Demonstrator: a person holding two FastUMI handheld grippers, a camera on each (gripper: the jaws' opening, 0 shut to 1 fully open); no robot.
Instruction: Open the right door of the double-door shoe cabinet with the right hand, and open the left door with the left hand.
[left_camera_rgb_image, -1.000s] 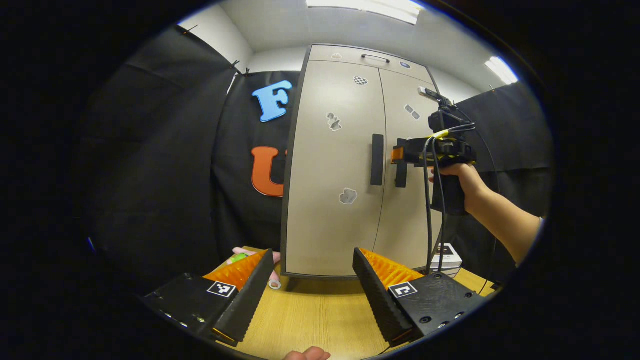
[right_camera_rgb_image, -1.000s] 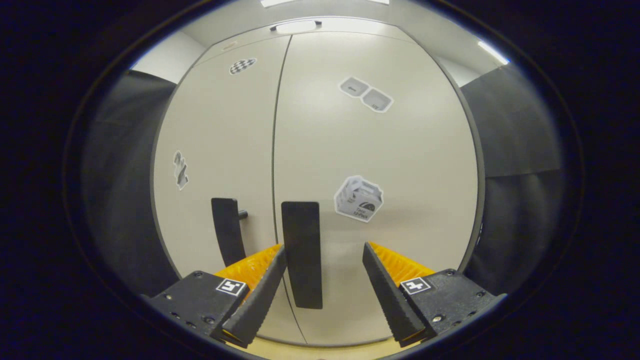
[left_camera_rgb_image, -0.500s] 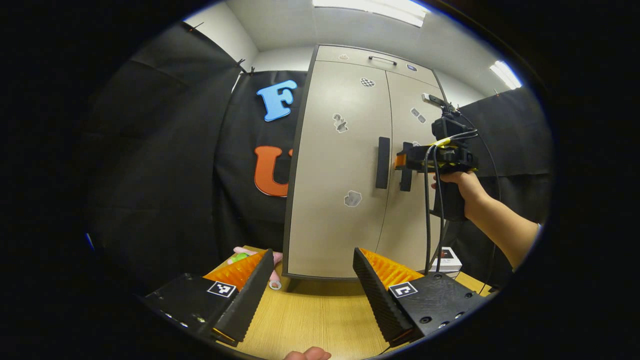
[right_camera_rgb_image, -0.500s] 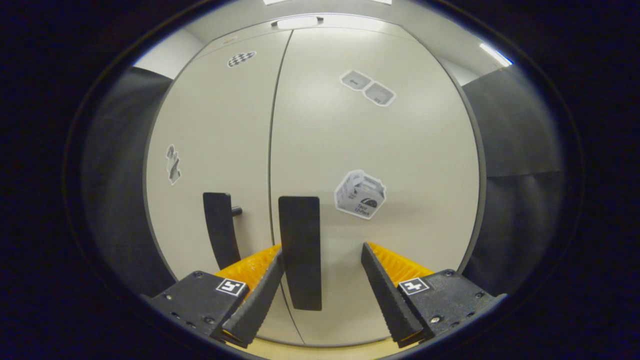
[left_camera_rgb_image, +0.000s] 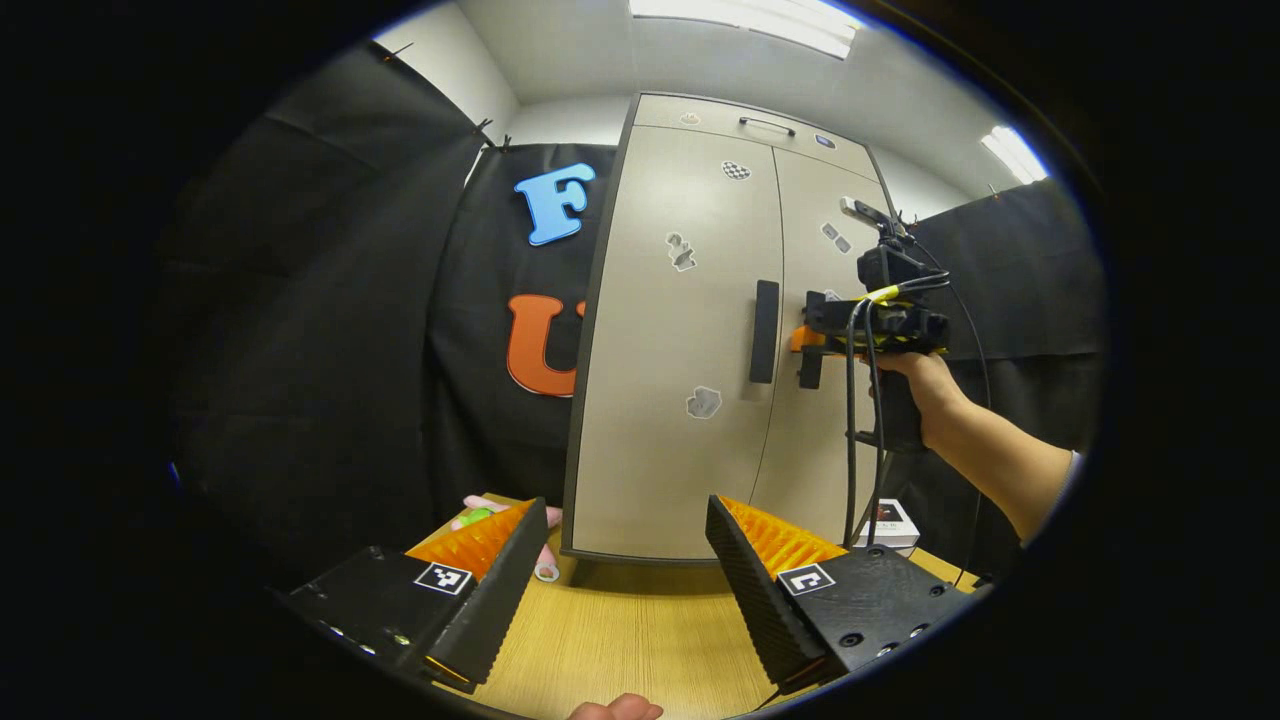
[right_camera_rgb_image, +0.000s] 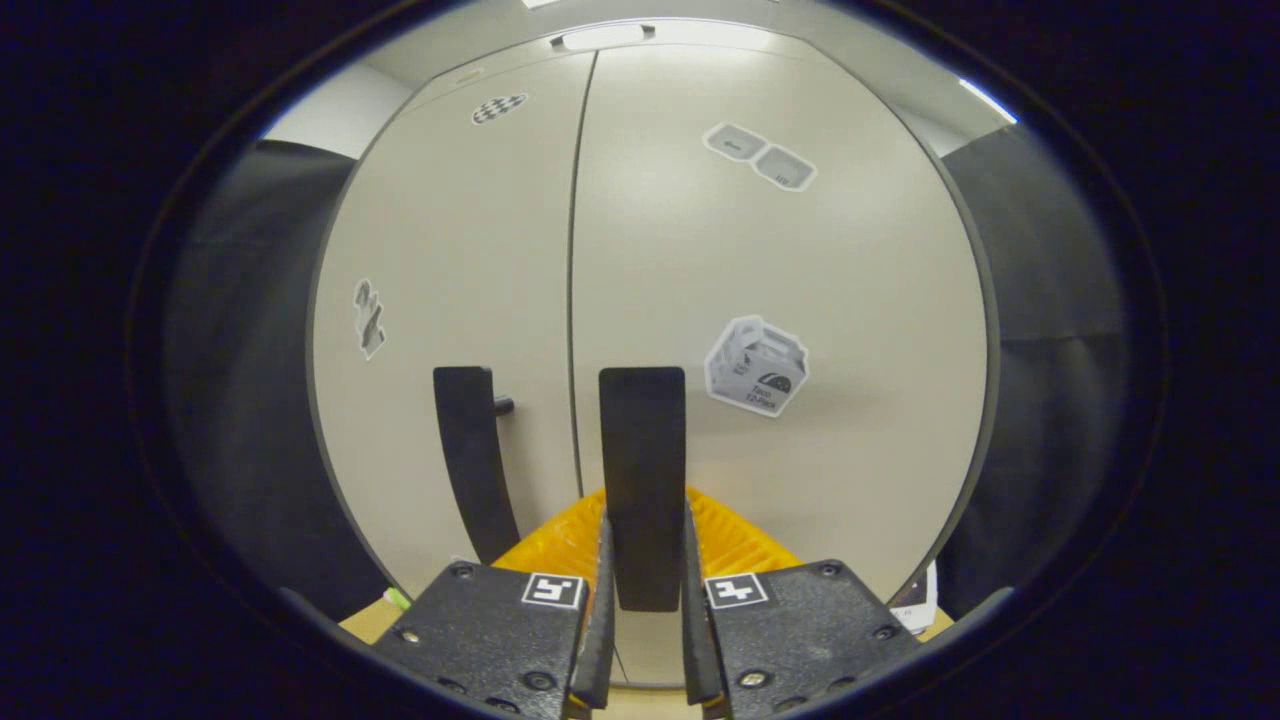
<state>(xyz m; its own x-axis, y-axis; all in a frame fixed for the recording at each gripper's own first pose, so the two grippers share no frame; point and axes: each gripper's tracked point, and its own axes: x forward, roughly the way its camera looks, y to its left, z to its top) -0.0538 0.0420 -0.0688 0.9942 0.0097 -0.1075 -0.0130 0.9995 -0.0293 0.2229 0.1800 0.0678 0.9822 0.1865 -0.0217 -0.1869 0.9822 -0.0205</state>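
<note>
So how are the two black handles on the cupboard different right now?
The right door's handle sits squeezed between the right gripper fingers; the left door's handle is free, with nothing touching it. In the right gripper view the right handle faces us flat, while the left one shows its side and a peg. Both are black upright bars on shut doors.

The right gripper (right_camera_rgb_image: 642, 590) was closed, both fingers pressing on the right door handle (right_camera_rgb_image: 642, 470). The left gripper (left_camera_rgb_image: 618, 570) was held low with its fingers wide apart, grasping nothing.

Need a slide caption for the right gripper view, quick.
Right gripper shut on the right door handle; both shoe cabinet doors closed.
</note>
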